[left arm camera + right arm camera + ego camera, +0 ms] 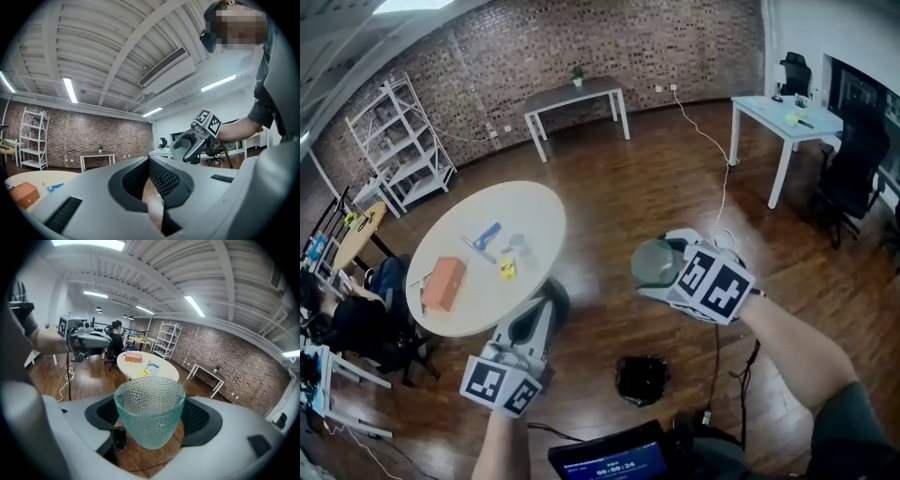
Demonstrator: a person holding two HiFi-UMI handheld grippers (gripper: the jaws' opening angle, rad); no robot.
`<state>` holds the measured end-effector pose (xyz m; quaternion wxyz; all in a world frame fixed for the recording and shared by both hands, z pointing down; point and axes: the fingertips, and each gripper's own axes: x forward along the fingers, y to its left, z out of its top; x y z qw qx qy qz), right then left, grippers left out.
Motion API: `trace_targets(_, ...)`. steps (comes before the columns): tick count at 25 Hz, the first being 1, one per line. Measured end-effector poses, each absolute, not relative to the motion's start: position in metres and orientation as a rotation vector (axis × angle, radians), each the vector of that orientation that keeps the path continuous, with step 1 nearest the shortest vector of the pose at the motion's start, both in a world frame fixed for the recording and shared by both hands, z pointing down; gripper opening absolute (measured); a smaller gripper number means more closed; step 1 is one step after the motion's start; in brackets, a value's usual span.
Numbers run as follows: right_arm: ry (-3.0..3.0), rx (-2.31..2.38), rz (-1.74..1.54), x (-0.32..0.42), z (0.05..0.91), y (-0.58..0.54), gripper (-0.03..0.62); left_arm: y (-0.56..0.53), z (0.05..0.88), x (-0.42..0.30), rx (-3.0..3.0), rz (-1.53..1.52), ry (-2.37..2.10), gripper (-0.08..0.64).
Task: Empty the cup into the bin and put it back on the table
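While pinching the dimpled teal glass cup [149, 411] in the right hand-held gripper [667, 274] near the black bin [642, 380], holds the left hand-held gripper [149, 163] pressed together, empty.

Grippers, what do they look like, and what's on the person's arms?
The left gripper and right gripper have light grey moulded bodies with black textured fingers. Each carries a white cube with black square markers. The right arm shows a dark grey short sleeve.
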<state>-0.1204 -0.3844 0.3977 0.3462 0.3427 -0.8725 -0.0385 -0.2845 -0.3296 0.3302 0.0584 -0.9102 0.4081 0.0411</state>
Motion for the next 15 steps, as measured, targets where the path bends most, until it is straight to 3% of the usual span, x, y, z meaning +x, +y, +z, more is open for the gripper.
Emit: trace_targets(15,-2.036,0.836,-0.42,-0.116,0.398,-0.394,0.394,-0.326,0.327,-0.27,-2.734,0.143,1.276,-0.006)
